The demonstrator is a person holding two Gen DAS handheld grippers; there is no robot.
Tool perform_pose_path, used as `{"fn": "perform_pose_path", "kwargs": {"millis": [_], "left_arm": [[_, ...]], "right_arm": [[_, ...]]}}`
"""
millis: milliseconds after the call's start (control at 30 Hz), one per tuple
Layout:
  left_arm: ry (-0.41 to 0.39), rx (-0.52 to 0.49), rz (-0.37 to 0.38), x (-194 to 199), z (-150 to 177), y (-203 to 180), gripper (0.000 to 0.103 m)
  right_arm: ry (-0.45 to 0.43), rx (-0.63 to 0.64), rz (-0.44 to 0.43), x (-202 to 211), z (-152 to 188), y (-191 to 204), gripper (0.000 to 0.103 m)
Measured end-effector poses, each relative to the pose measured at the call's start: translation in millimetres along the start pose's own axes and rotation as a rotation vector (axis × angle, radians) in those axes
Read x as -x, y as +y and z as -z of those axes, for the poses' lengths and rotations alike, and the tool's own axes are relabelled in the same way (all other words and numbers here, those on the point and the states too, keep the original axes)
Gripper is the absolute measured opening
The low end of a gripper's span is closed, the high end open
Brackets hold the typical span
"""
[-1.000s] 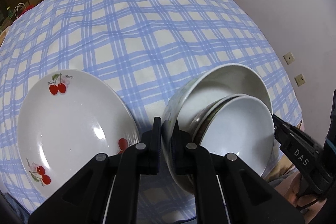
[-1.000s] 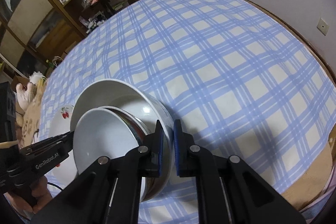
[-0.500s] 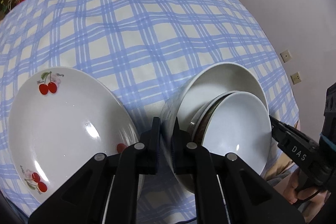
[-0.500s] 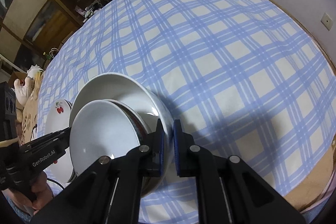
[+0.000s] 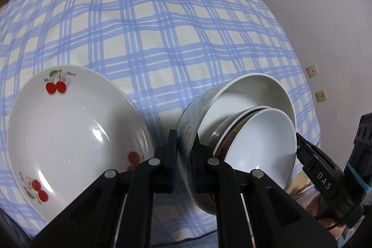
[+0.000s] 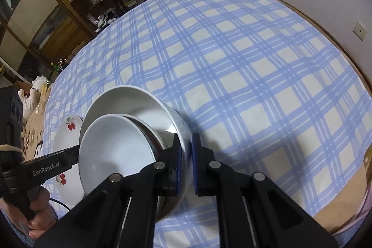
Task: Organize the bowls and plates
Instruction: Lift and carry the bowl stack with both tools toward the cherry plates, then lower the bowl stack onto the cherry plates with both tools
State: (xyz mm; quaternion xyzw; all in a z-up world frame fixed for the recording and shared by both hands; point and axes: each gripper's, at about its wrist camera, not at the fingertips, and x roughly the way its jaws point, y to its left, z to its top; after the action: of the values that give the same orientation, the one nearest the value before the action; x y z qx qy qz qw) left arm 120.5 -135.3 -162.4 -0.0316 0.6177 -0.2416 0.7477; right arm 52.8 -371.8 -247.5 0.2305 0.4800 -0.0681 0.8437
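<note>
1. The left gripper (image 5: 184,150) and right gripper (image 6: 185,160) are each clamped almost closed on opposite rim walls of the large bowl (image 5: 246,97) — probably to carry its nested stack as one.
2. The bowl is tipped above the checked tablecloth (image 5: 162,38), its mouth opening up and away; two smaller bowls (image 5: 262,141) sit inside.
3. The cherry plate (image 5: 69,131) lies flat just beside it.
</note>
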Motion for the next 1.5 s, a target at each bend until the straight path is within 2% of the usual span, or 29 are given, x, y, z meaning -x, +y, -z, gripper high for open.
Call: {"fn": "perform_pose_path", "kwargs": {"millis": [200, 400, 667, 933, 1100, 1333, 1500], "left_arm": [[-0.01, 0.006, -0.032, 9.3, -0.3, -7.0, 0.009], [-0.025, 0.003, -0.052, 25.6, -1.2, -7.4, 0.01], [-0.05, 0.039, -0.07, 55.2, 4.0, 7.5, 0.011], [-0.093, 0.09, -0.101, 94.4, 13.3, 38.0, 0.011], [-0.102, 0.144, -0.14, 108.7, 23.4, 71.7, 0.011], [-0.119, 0.192, -0.2, 110.8, 28.5, 113.1, 0.011], [-0.111, 0.224, -0.193, 97.2, 27.6, 132.2, 0.01]], "right_arm": [[-0.02, 0.018, 0.002, 11.6, -6.0, 8.5, 0.011], [0.01, 0.02, -0.022, 16.1, -6.6, 14.8, 0.011], [0.011, 0.073, -0.043, 29.9, -9.3, 44.5, 0.011], [0.02, 0.14, -0.079, 37.8, -10.5, 89.1, 0.011], [0.038, 0.186, -0.106, 25.3, -4.3, 124.2, 0.011], [0.089, 0.213, -0.144, -6.9, 9.2, 160.4, 0.011], [0.108, 0.241, -0.118, -27.8, 10.1, 171.0, 0.011]]}}
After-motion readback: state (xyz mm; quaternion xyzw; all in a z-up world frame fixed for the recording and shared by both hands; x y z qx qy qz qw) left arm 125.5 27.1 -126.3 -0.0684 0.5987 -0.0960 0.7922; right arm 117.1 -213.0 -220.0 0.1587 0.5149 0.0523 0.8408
